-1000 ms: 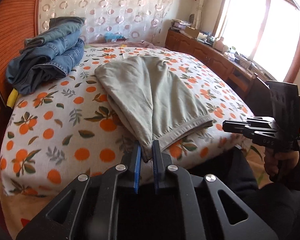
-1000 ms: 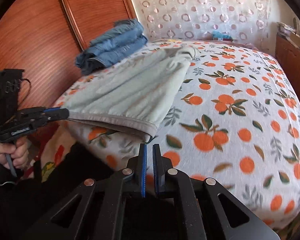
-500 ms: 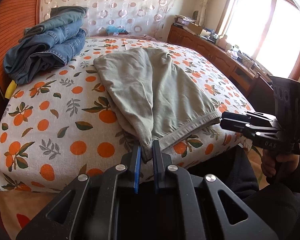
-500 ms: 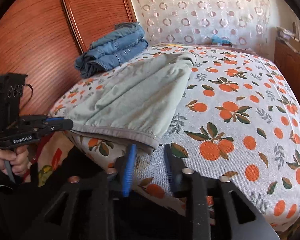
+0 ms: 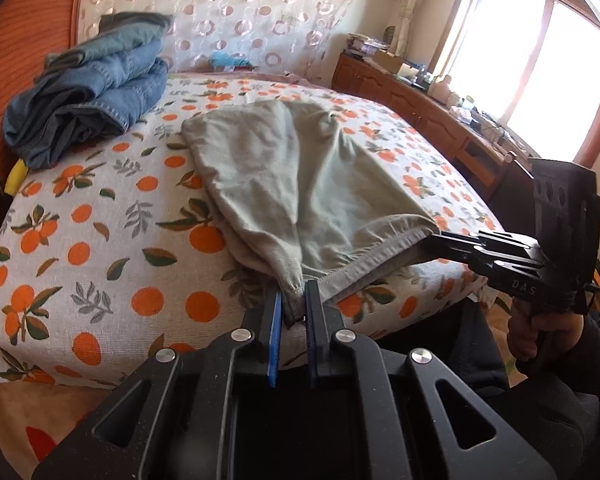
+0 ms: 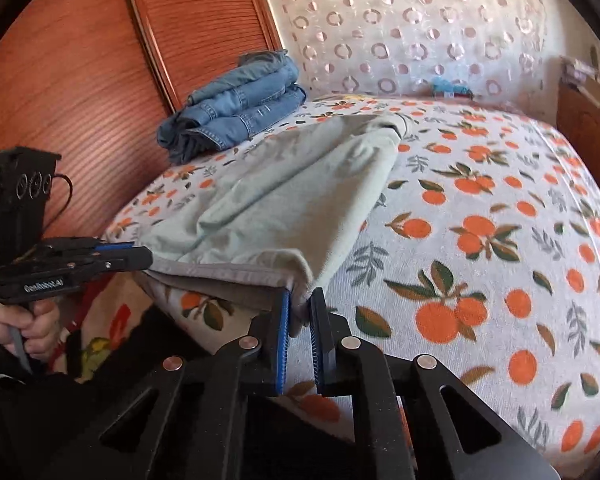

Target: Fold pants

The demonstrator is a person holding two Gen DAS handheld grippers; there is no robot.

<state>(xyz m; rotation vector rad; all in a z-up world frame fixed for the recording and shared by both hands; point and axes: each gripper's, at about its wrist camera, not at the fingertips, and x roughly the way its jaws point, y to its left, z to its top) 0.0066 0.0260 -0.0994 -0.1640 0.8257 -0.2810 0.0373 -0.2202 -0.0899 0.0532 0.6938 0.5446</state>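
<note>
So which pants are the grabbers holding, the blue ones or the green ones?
The pale green pants. The left gripper and the right gripper each pinch a corner of their near hem. The blue jeans sit folded and untouched by the headboard.

Two short markings can be read, both in pale letters on the black bodies of the hand-held tools. In the left wrist view, the right gripper [image 5: 428, 240] carries the letters "DAS" on its side, just above the hand that holds it. In the right wrist view, the left gripper [image 6: 146, 258] bears a small label that looks like "GenRobot.AI", though the first letters are blurred. No other writing is legible
</note>
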